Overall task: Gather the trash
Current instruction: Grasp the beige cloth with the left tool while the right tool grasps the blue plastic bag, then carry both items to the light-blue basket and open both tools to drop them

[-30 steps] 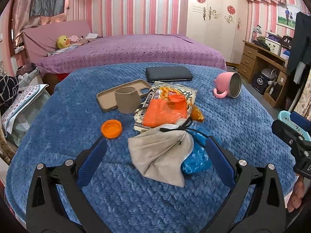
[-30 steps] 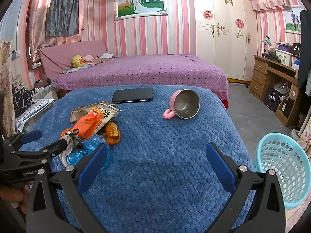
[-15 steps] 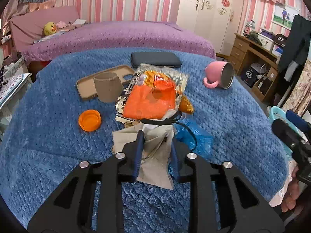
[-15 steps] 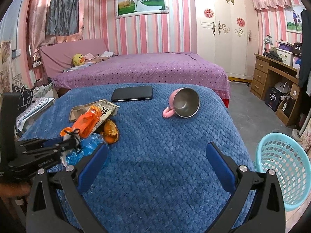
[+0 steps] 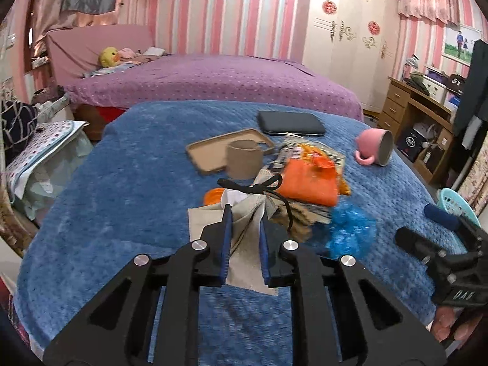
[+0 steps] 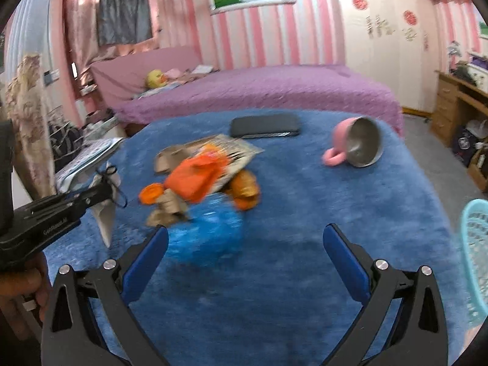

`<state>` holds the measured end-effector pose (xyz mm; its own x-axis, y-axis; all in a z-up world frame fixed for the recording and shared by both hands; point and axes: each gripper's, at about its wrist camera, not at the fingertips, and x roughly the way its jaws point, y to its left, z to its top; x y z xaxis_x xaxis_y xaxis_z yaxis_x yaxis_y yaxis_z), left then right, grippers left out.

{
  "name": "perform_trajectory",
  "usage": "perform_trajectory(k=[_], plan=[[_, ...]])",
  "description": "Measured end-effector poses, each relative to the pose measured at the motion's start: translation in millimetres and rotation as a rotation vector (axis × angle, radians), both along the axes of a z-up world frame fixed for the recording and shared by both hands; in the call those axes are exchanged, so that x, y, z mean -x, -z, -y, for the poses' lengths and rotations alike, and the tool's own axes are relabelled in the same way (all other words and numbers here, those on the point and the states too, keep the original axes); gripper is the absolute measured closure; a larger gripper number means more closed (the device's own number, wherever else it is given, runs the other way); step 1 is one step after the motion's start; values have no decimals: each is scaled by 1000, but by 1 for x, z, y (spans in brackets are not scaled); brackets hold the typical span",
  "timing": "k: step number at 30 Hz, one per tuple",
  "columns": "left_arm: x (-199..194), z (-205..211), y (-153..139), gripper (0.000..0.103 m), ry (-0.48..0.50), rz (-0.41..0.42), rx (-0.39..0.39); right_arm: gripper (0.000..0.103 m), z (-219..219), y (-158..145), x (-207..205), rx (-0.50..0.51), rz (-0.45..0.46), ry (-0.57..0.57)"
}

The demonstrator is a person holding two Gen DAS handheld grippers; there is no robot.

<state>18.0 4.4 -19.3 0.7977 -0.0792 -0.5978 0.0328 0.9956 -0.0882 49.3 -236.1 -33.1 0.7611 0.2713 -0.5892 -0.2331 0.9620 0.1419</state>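
The crumpled beige paper bag with black string handles [image 5: 244, 228] sat clamped between the left gripper [image 5: 244, 222] pads, lifted off the blue quilted bedspread [image 5: 122, 198], its long side hanging down. The turquoise mesh waste basket [image 6: 475, 262] stood on the floor to the right, nearer the right gripper [image 6: 244, 244], whose jaws gaped empty over the crinkled blue plastic wrapper [image 6: 207, 231]. Only the right wrist view showed the bag clear of the bedspread

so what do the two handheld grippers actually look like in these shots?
Both match: the left gripper and right gripper have black angular frames with triangular cutouts, silver pivot bolts, and flat blue pads lining the fingers. Pale lettering is printed on each body's side, too blurred to read. No cables or sleeves in view.
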Motion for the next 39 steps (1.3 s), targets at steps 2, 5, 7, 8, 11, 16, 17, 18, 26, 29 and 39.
perform_trajectory(k=[2,5,7,8,11,16,17,18,26,29,39], plan=[[1,-8,0,89,-13,-1,3,4,-13,5,-3,24,-7,-1],[1,-15,2,89,-21,-2,4,4,-35,15,-10,72,-26,-10],[2,-17,3,89,-19,-3,0,4,-43,21,-15,99,-40,-9],[2,-18,3,89,-18,-4,2,5,-49,25,-18,117,-51,-11],[2,-19,4,89,-14,-4,1,26,-59,36,-26,173,-80,-19],[5,-20,3,89,-10,-1,10,69,-53,35,-25,182,-98,-33],[5,-20,3,89,-10,3,14,71,-49,30,-20,173,-79,-35],[6,-20,2,89,-12,9,15,72,-46,26,-16,171,-60,-35],[20,-5,-18,89,26,93,56,73,7,-11,13,112,69,19],[23,13,-26,89,73,126,77,73,33,-21,16,95,94,64],[21,109,-33,89,248,144,122,73,118,-35,28,66,120,193]])
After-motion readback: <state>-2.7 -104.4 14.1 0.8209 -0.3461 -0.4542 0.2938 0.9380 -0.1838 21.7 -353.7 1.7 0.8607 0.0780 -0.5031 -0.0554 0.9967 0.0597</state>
